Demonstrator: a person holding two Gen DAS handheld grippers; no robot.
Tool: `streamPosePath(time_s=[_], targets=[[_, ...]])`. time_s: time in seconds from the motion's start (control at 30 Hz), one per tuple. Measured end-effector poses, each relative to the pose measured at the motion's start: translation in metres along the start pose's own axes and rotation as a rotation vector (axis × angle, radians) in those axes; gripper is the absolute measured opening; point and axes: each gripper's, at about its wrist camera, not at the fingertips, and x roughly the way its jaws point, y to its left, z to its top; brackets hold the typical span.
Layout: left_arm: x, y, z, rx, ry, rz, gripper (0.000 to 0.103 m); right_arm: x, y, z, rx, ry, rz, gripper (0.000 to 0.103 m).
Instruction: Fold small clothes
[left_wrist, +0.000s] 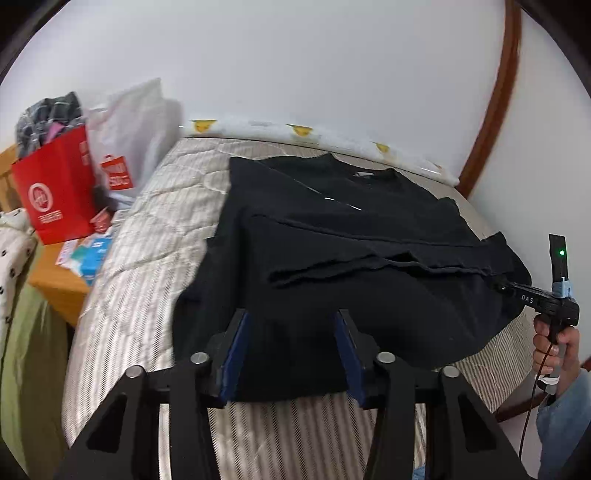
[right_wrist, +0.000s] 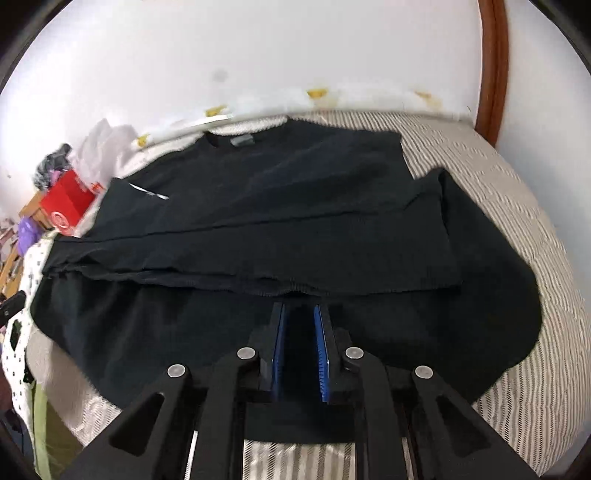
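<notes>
A black T-shirt (left_wrist: 351, 229) (right_wrist: 258, 221) lies spread on the striped mattress (left_wrist: 147, 240) (right_wrist: 498, 206), collar toward the wall. Its lower part is folded up, so a hem runs across the middle. My left gripper (left_wrist: 291, 317) hovers open over the shirt's near edge, with nothing pinched between its blue pads. My right gripper (right_wrist: 299, 310) points at that folded hem, its pads a narrow gap apart and only flat cloth showing below them. In the left wrist view the right gripper (left_wrist: 496, 285) has its tip at the shirt's right side, and a hand (left_wrist: 557, 347) holds it.
A red paper bag (left_wrist: 55, 199) (right_wrist: 66, 206) and a white plastic bag (left_wrist: 136, 122) stand on a wooden nightstand (left_wrist: 55, 280) left of the bed. White bedding with yellow prints (left_wrist: 295, 129) lines the wall. A brown wooden frame (left_wrist: 495, 110) rises at the right.
</notes>
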Motion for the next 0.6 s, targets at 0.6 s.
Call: streamPosePath(time_s=[0.6], targets=[[0.08, -0.02, 0.058, 0.029, 0.028, 0.048, 0.022, 0.028, -0.011, 0.051, 0.011, -0.024, -0.071, 0.005]])
